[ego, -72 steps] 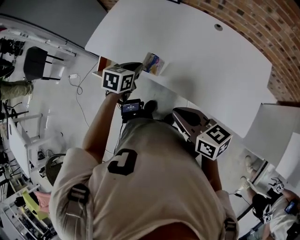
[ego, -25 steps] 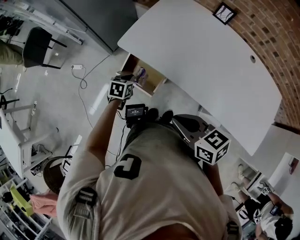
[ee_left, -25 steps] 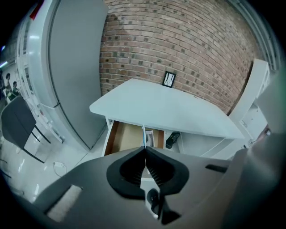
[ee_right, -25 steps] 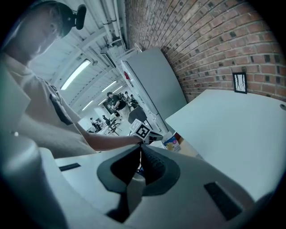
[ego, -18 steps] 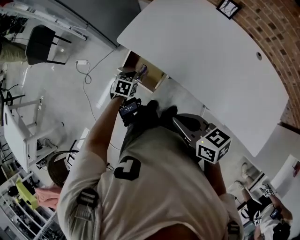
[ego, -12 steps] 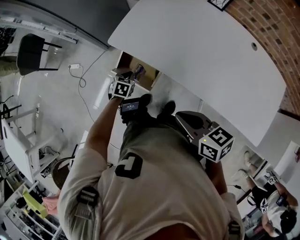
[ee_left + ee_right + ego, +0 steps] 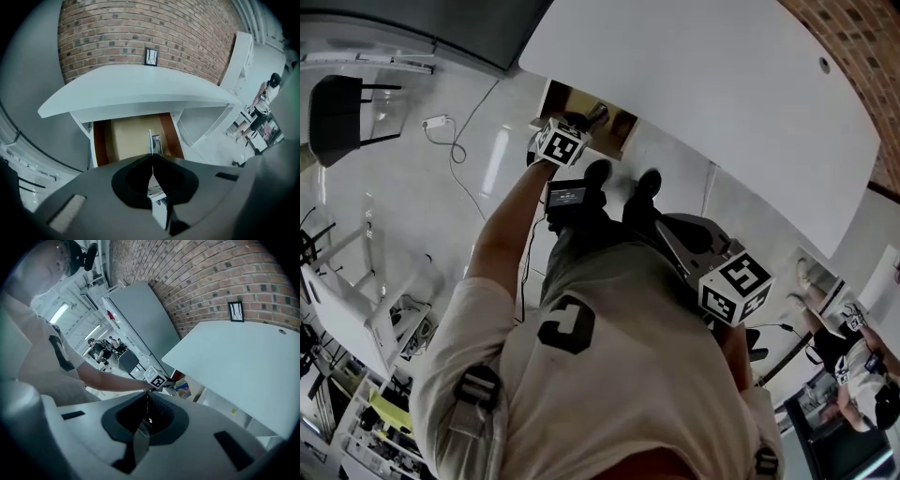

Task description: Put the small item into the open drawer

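The small item (image 7: 153,142) is a thin flat packet with colourful print, seen edge-on in the left gripper view. My left gripper (image 7: 151,155) is shut on its lower edge and holds it upright over the open drawer (image 7: 126,140), which has a tan wooden inside and hangs under the white table (image 7: 140,89). In the head view the left gripper (image 7: 578,127) reaches into the drawer's (image 7: 562,97) mouth with the packet (image 7: 597,114) at its tip. My right gripper (image 7: 667,228) hangs near my body, shut with nothing in it. Its own view shows the packet (image 7: 183,389) in the drawer opening.
A small picture frame (image 7: 150,56) leans on the brick wall (image 7: 140,28) behind the table. My shoes (image 7: 619,183) stand on the pale floor before the drawer. A cable (image 7: 455,141) and a black chair (image 7: 337,108) lie to the left. A person (image 7: 262,101) stands far right.
My left gripper has sunk and moved forward with the packet, from the drawer's front into its opening. The right gripper has drifted slightly.
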A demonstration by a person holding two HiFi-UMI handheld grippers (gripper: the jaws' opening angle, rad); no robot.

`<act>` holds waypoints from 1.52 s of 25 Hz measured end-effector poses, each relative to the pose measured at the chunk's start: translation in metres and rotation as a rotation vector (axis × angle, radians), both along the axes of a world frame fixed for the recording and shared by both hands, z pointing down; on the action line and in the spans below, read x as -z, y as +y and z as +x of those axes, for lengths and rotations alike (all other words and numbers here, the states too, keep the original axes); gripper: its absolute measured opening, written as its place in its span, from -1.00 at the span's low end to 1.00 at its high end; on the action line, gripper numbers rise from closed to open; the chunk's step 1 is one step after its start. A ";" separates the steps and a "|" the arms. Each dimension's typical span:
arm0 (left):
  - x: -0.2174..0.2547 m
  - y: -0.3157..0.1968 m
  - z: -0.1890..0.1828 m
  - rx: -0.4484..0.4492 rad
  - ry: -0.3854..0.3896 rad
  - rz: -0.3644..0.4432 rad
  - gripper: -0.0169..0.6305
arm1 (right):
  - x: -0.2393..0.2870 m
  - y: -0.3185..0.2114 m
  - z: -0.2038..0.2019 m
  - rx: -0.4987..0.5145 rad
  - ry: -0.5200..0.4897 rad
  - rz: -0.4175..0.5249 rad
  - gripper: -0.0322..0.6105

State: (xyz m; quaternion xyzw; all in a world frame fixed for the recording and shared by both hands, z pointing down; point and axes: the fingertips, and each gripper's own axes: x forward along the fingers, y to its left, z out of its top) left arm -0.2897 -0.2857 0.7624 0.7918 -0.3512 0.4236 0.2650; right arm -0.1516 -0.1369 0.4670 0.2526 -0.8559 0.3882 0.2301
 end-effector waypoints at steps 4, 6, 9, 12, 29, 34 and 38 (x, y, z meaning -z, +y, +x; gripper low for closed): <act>-0.013 -0.007 -0.014 -0.084 -0.017 0.019 -0.93 | -0.010 0.006 -0.024 -0.012 0.022 -0.033 -0.89; -0.019 -0.009 -0.018 -0.129 -0.025 0.033 -0.93 | -0.014 0.008 -0.034 -0.007 0.036 -0.040 -0.89; -0.026 -0.006 -0.012 -0.235 -0.051 0.072 -0.93 | -0.018 0.011 -0.040 0.003 0.056 -0.046 -0.89; -0.031 0.001 -0.001 -0.387 -0.087 0.105 -0.93 | -0.021 0.013 -0.045 -0.002 0.064 -0.052 -0.89; -0.071 0.039 -0.042 -0.478 -0.185 -0.100 -0.87 | -0.024 0.011 -0.059 0.010 0.048 -0.052 -0.89; -0.069 0.035 -0.047 -0.442 -0.177 -0.111 -0.62 | -0.021 0.003 -0.062 0.014 0.039 -0.035 -0.89; -0.053 0.032 -0.047 -0.424 -0.154 -0.086 -0.61 | -0.014 -0.002 -0.064 0.004 0.029 -0.009 -0.89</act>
